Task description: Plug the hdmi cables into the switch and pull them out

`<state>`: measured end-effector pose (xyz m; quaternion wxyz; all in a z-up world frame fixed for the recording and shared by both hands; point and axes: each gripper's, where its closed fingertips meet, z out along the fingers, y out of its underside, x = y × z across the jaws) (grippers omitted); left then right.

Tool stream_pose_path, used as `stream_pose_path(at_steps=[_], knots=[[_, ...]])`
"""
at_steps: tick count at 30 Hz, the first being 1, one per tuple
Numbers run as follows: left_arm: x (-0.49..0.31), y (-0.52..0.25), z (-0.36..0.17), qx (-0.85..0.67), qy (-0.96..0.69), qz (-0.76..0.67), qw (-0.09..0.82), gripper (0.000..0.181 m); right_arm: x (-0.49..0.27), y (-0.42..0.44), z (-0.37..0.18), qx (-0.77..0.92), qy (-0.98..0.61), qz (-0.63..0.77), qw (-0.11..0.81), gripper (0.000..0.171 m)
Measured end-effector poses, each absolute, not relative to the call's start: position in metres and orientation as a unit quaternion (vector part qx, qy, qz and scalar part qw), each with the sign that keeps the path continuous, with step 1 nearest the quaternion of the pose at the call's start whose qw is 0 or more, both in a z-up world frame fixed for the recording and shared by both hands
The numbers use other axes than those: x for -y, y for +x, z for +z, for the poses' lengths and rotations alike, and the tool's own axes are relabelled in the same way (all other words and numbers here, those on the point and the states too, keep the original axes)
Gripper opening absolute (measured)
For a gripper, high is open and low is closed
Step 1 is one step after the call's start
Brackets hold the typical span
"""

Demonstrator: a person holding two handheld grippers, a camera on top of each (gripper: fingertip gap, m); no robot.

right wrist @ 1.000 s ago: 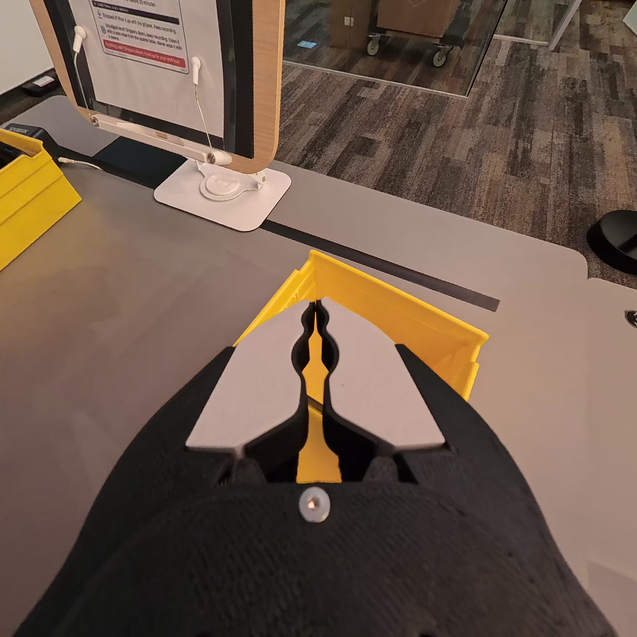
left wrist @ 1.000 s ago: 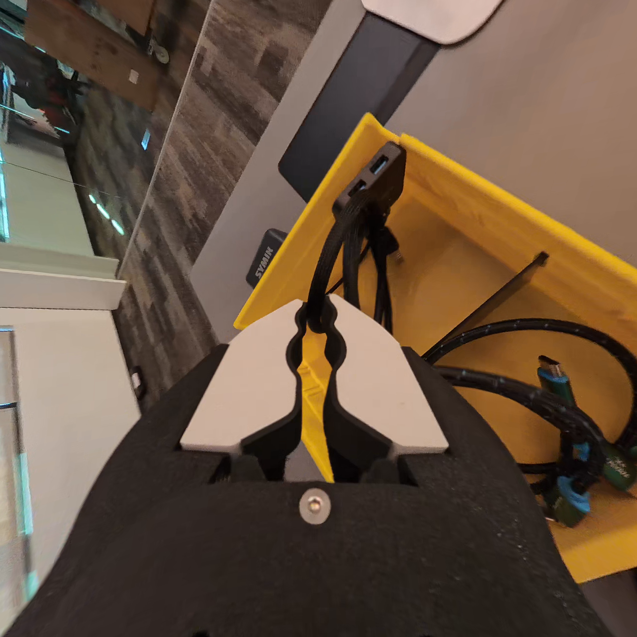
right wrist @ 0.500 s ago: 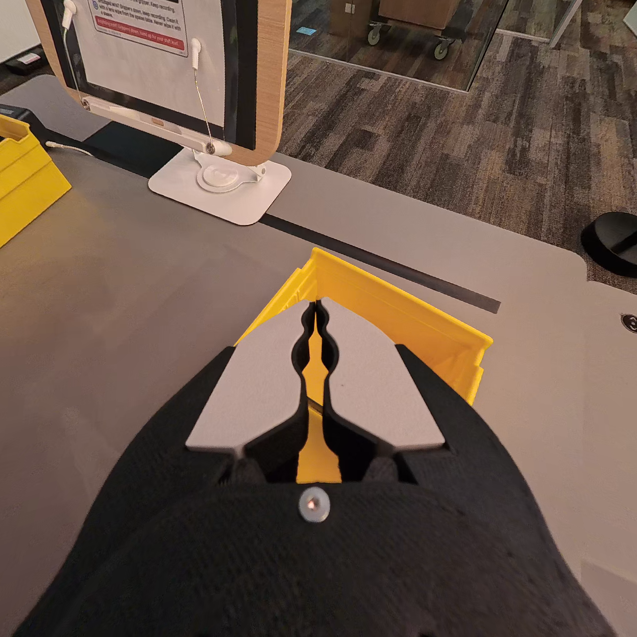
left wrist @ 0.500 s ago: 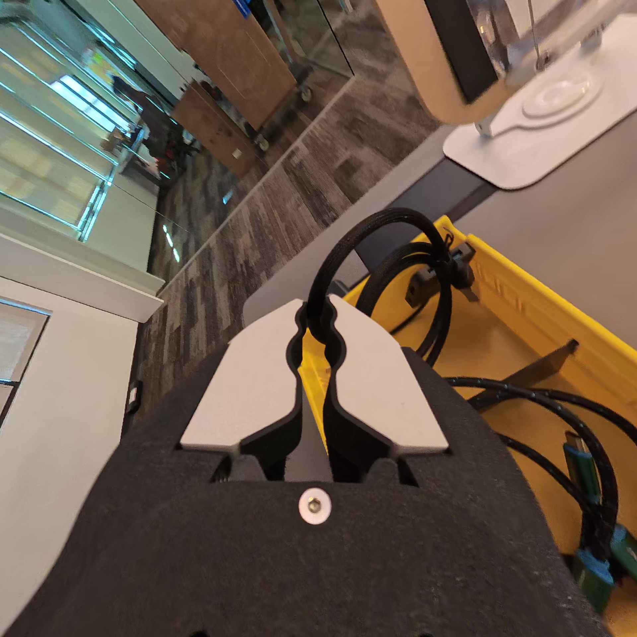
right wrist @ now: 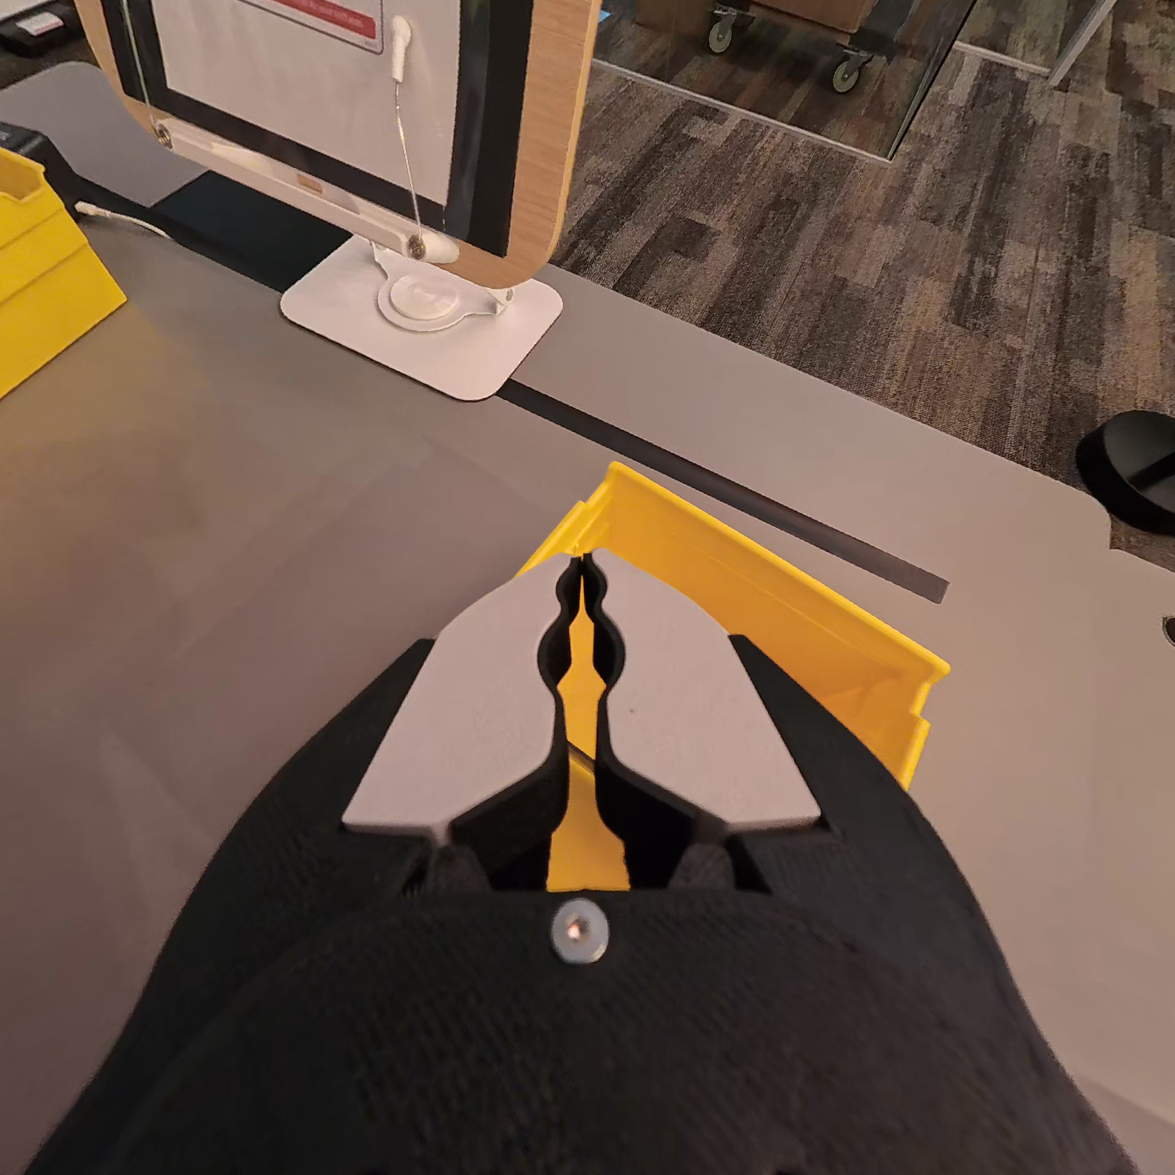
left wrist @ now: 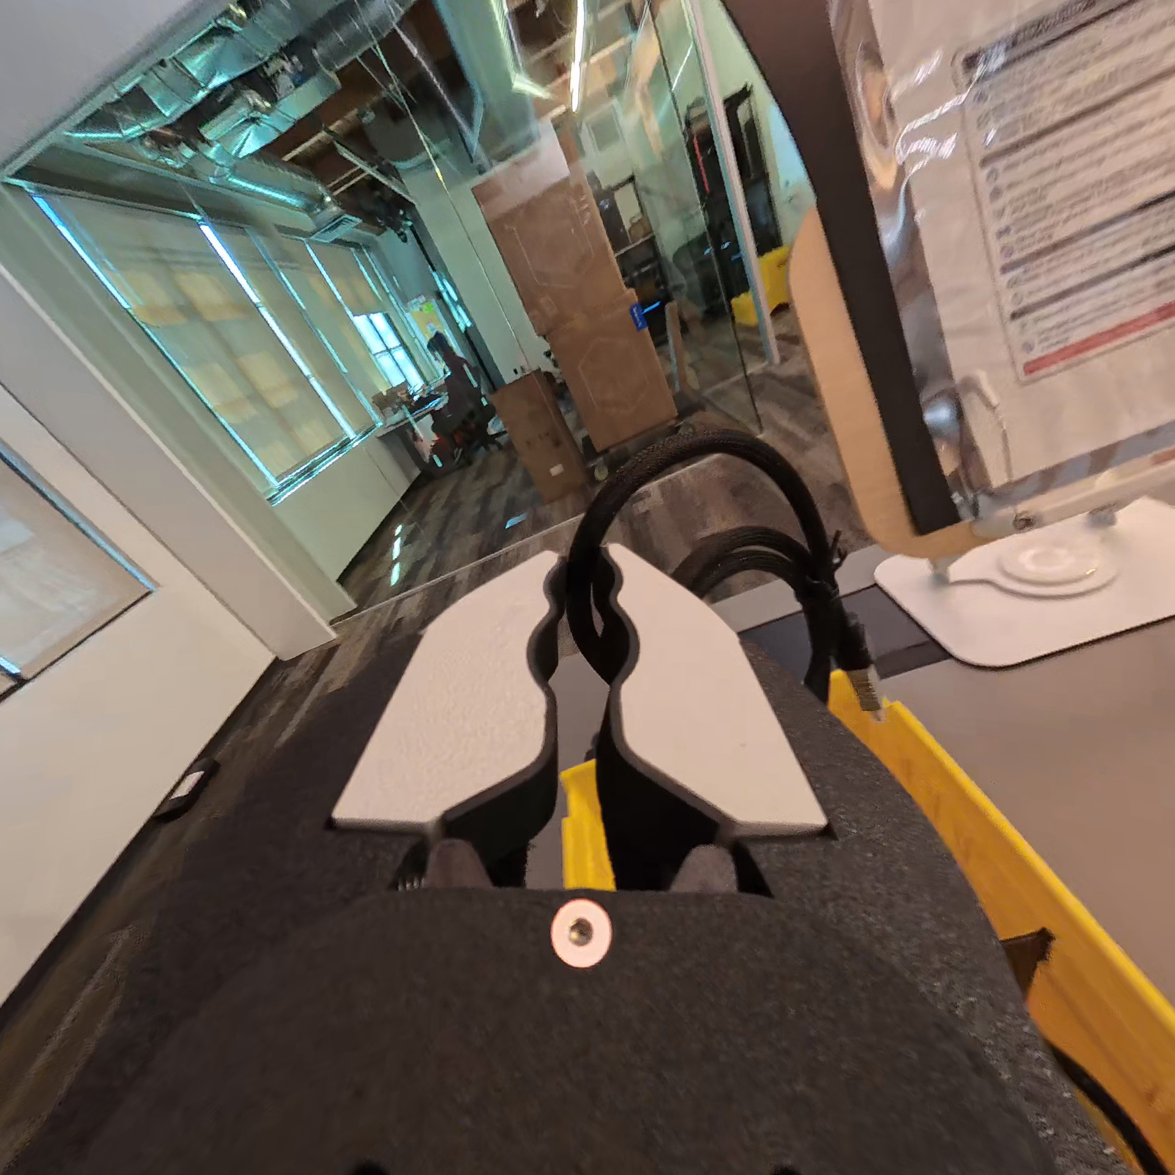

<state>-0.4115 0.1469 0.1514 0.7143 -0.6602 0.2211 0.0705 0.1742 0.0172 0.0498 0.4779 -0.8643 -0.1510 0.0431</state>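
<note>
The left gripper is clamped on a black braided cable, its grey fingers pinching the cord near their tips. From the pinch the cable arches up and over to the right, then drops in a bunch of loops — a plug hangs at the low end, just above the rim of a yellow bin on the grey desk. The switch cannot be made out in either view.

The right gripper holds nothing, its fingertips drawn together with barely a sliver between them. It hovers over the near corner of a second yellow bin (only the walls and a little of the yellow floor show past the fingers). Beyond stands a wood-edged sign holder on a white base, and another yellow bin sits at the desk's far left.
</note>
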Motion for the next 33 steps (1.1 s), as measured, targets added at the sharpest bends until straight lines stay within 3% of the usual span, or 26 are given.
stream_pose_path(at_steps=[7,14,19,22,24,28,29,30,31,33], knots=[[-0.122,-0.374,0.173,-0.236,-0.632,-0.019,0.738,0.007,-0.026,0.156,0.047,0.175,-0.862,0.028,0.475,0.002],[-0.082,-0.297,0.178,-0.307,-0.621,-0.184,0.697,0.008,-0.029,0.088,0.078,0.245,-0.799,0.080,0.544,0.008],[-0.059,-0.235,0.159,-0.377,-0.616,-0.218,0.656,0.007,0.001,-0.025,0.109,0.335,-0.694,0.270,0.578,0.035],[-0.052,-0.203,0.142,-0.408,-0.616,-0.205,0.642,0.007,0.014,-0.079,0.105,0.345,-0.662,0.355,0.563,0.079],[-0.048,-0.184,0.131,-0.428,-0.612,-0.198,0.635,0.007,0.010,-0.100,0.091,0.341,-0.669,0.356,0.556,0.082],[-0.037,-0.156,0.110,-0.464,-0.610,-0.203,0.610,0.007,-0.027,-0.096,0.042,0.296,-0.747,0.260,0.536,0.080],[-0.034,-0.150,0.103,-0.476,-0.613,-0.209,0.594,0.007,-0.030,-0.094,0.032,0.301,-0.759,0.255,0.518,0.067],[-0.030,-0.144,0.096,-0.487,-0.618,-0.217,0.578,0.007,-0.026,-0.096,0.025,0.323,-0.760,0.268,0.496,0.034],[-0.027,-0.139,0.090,-0.495,-0.622,-0.224,0.563,0.008,-0.020,-0.095,0.020,0.344,-0.764,0.277,0.471,0.013],[-0.025,-0.134,0.080,-0.503,-0.635,-0.229,0.540,0.007,-0.011,-0.088,0.014,0.357,-0.791,0.271,0.418,0.010]])
